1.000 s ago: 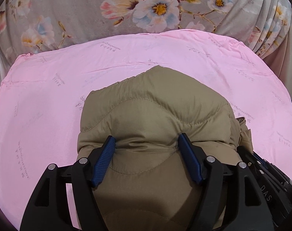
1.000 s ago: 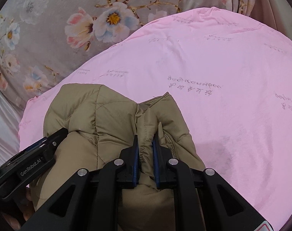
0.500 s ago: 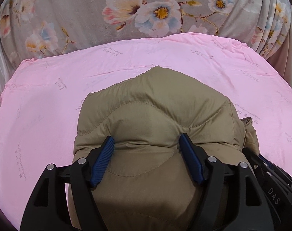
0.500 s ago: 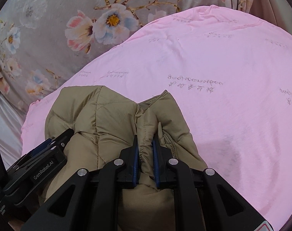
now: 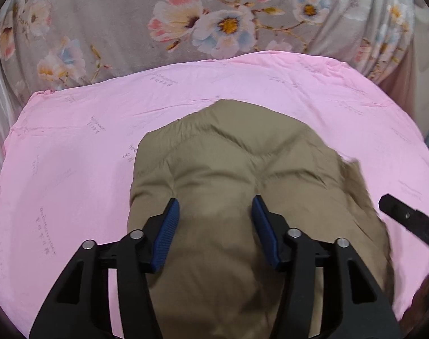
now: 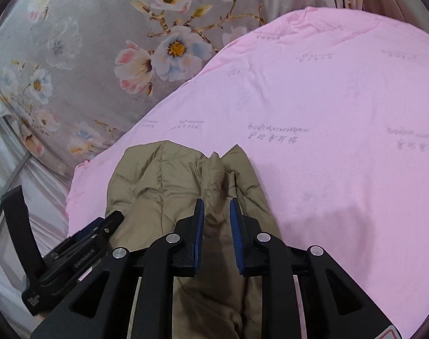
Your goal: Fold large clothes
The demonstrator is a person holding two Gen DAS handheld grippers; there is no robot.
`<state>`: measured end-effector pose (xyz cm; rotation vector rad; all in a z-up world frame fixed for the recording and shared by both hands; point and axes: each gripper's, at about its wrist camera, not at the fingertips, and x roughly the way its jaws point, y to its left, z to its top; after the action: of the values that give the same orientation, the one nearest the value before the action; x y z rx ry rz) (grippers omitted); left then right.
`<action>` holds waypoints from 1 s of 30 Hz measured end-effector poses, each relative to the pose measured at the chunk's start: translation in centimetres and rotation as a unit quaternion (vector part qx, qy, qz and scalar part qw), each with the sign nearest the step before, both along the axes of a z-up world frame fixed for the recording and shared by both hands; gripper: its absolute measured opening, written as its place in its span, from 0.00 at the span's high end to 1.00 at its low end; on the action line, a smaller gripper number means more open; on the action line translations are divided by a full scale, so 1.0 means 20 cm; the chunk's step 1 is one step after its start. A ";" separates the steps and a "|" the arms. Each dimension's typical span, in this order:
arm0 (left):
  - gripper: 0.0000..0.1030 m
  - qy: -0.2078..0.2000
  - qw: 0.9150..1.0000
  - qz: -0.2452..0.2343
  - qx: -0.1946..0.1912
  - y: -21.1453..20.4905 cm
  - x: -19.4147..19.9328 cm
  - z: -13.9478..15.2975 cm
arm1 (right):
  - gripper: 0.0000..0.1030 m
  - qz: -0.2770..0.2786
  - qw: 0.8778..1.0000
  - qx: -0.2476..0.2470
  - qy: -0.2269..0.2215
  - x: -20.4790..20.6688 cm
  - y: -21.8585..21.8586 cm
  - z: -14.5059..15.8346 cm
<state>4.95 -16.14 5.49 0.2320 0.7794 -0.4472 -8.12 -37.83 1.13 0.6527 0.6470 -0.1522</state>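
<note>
On the pink sheet [image 5: 73,169] lies the bundled tan quilted jacket [image 5: 237,169]. Left gripper [image 5: 214,209] hovers above it, fingers spread wide. Right gripper [image 6: 216,212] stands with fingers slightly parted around a raised fold. Floral fabric [image 5: 186,14] lies beyond.

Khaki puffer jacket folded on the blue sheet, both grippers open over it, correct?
Not quite: the sheet is pink, not blue, as both wrist views show. The rest holds: the khaki puffer jacket lies folded on it, and the left gripper and the right gripper both have their jaws apart over the fabric.
</note>
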 end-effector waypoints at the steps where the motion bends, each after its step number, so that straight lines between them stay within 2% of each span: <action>1: 0.58 0.000 1.000 -0.007 0.000 0.02 -0.05 0.02 | 0.81 0.006 1.000 0.004 0.009 -0.05 0.00 -0.01; 3: 0.73 0.010 1.000 -0.023 -0.004 0.07 -0.14 0.04 | 0.81 0.024 0.999 0.028 0.029 -0.13 0.01 -0.06; 4: 0.76 0.020 0.999 -0.028 -0.006 0.09 -0.18 0.04 | 0.81 0.038 0.998 0.038 0.041 -0.16 0.03 -0.09; 6: 0.95 0.043 0.998 -0.038 -0.020 0.13 -0.24 0.03 | 0.81 0.051 0.996 0.028 0.060 -0.20 0.09 -0.14; 8: 1.00 0.066 0.996 -0.046 -0.037 0.16 -0.29 0.01 | 0.81 0.062 0.995 0.012 0.081 -0.22 0.17 -0.19; 14: 1.00 0.085 0.995 -0.035 -0.050 0.19 -0.34 -0.08 | 0.80 0.065 0.994 -0.002 0.089 -0.18 0.28 -0.26; 23: 1.00 0.071 0.997 -0.032 -0.023 0.11 -0.33 -0.16 | 0.84 0.062 0.996 0.019 0.061 -0.18 0.25 -0.33; 30: 1.00 0.064 0.997 -0.029 -0.021 0.10 -0.32 -0.20 | 0.88 0.058 0.997 0.033 0.048 -0.21 0.22 -0.36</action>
<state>-1.49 -14.18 1.54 0.1890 0.8904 -0.5362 -12.34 -33.41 -5.98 0.6732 0.7829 -0.0547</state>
